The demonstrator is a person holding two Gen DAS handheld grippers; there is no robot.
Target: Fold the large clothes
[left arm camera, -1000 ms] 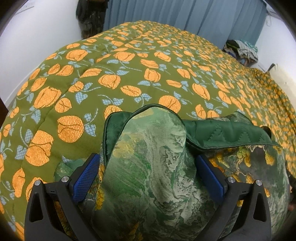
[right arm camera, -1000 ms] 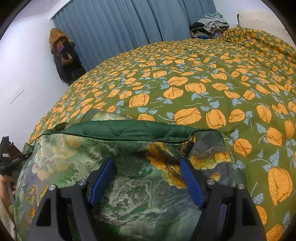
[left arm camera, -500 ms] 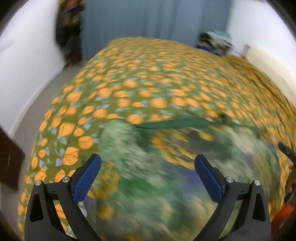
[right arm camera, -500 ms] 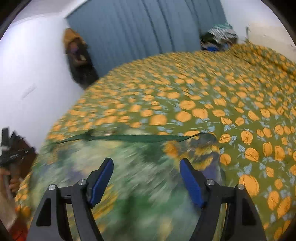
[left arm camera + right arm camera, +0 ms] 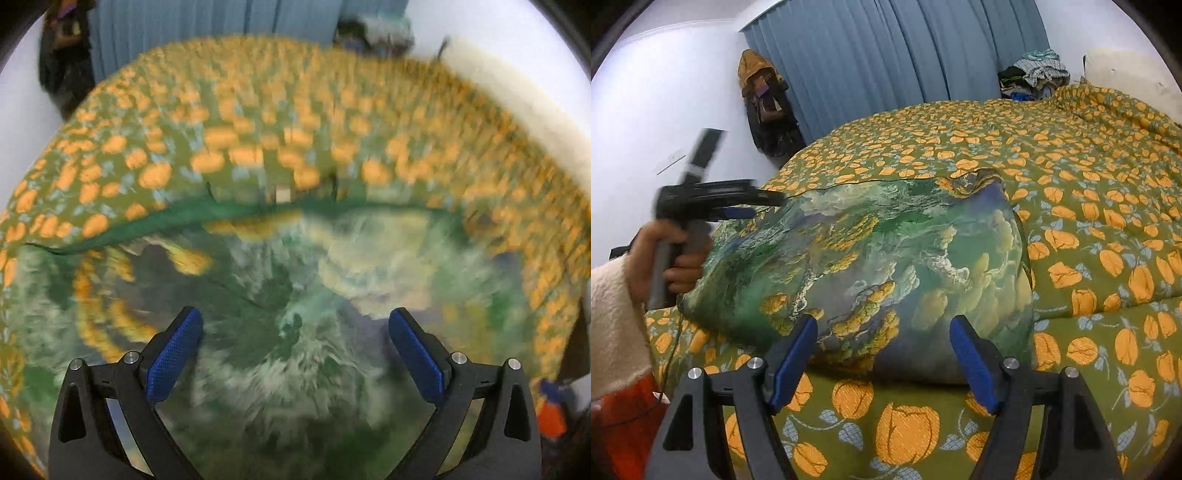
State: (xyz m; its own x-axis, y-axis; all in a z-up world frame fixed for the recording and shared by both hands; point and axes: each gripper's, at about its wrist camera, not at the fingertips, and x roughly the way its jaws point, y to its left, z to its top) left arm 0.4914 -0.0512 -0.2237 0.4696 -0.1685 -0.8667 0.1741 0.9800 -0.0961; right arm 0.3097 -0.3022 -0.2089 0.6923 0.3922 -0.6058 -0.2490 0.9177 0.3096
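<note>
A bed (image 5: 1108, 206) filled most of both views, covered by an olive quilt (image 5: 960, 155) printed with orange flowers and pale blue leaves. Behind it hung long blue curtains (image 5: 886, 48), with white wall to either side. On the near part of the quilt lay the folded garment (image 5: 871, 258), a padded green piece with a cloud-and-blossom pattern and a dark green border along its far edge; it rested flat, a soft rectangular bundle, with bare quilt between it and the right claw. A pale pillow (image 5: 1126, 77) sat at the head of the bed. A heap of clothes (image 5: 1038, 77) was piled by the curtain's right end, and a dark hanging bundle with a mustard hood (image 5: 764, 99) stood in the left corner.

The right claw (image 5: 884, 354) hovered just short of the garment's near edge, its blue pads spread wide with nothing between them. In the right wrist view the left claw (image 5: 753, 206) showed at the garment's far left corner, gripped by a hand (image 5: 672, 254) in a cream fleece sleeve (image 5: 617, 317). The left wrist view was heavily blurred; there the left claw stood wide and empty above the garment.
</note>
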